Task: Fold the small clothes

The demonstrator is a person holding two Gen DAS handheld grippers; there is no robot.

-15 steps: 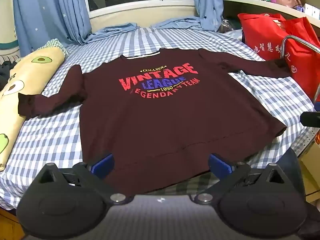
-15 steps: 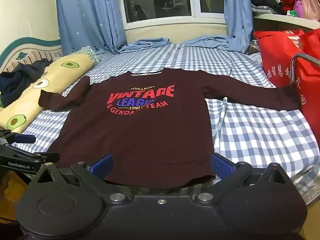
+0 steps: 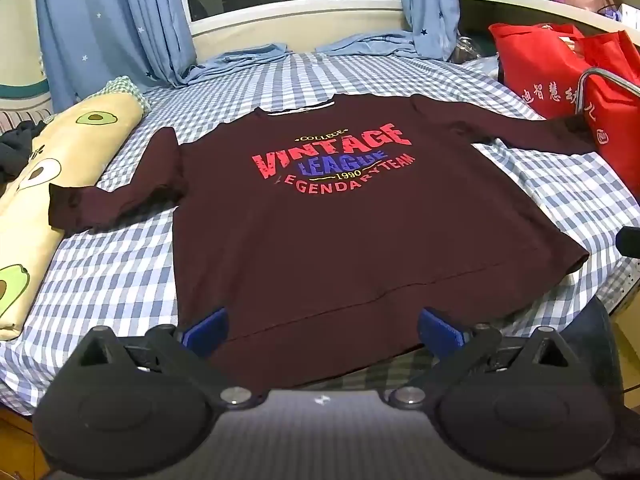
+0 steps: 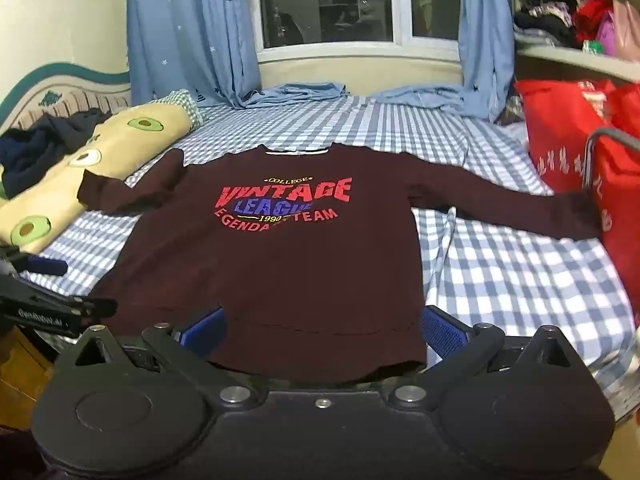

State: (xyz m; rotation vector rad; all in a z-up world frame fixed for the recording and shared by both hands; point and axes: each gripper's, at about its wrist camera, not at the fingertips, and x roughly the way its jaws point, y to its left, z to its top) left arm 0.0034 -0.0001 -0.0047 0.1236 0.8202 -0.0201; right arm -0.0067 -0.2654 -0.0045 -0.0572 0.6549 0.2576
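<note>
1. Grippers, nearest the lens: left gripper (image 3: 322, 330) and right gripper (image 4: 322, 334) both stand with jaws spread wide and nothing between the blue pads; neither touches cloth. Against the frames of half a second ago, their framing of the scene is almost unchanged, so no grasp has begun.
2. Hem (image 3: 360, 320): the near edge of the sweatshirt (image 3: 340, 232) lies just beyond both sets of fingertips, at the near edge of the bed (image 3: 112, 272). It rests as it did half a second ago.
3. Body: the sweatshirt lies face up and flat on the checked sheet, print (image 3: 336, 160) readable, collar away from the cameras.
4. Sleeves: left sleeve (image 3: 116, 200) bends toward the avocado pillow (image 3: 44, 184), its cuff just beside it; right sleeve (image 4: 500, 208) stretches straight out to the red bags (image 4: 560, 136).
5. Far field: curtains (image 4: 188, 32) and window (image 4: 328, 0) behind the bed.
6. Reading: nothing on the bed has shifted, so the garment seems laid out and the fold not yet started; a first pinch at the hem corners or sleeves looks likely.
</note>
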